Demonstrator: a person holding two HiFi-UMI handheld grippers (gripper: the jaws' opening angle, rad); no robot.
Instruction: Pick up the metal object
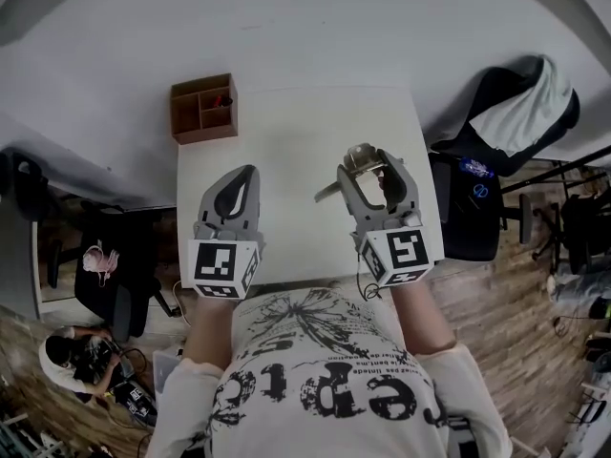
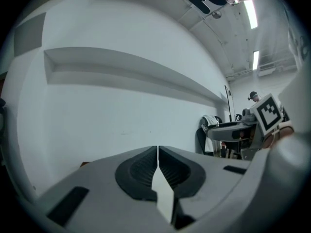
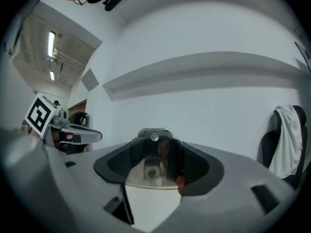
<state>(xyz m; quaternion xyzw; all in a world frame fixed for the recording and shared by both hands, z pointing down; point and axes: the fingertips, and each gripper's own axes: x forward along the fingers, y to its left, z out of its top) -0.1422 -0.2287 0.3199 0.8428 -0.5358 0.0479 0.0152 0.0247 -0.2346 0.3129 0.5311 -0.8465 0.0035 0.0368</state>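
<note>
The metal object is a shiny steel piece with a thin arm that sticks out to its left. It is held up above the white table, and my right gripper is shut on it. In the right gripper view the metal object fills the gap between the dark pads, and its rounded top pokes past the tips of my right gripper. My left gripper hovers over the table's left half, shut and empty. Its ribbed pads meet in a thin line at my left gripper's tip.
A brown wooden organizer box with compartments stands at the table's back left corner. To the right of the table is a black chair with a white garment over it. A dark chair and a person are on the floor at the left.
</note>
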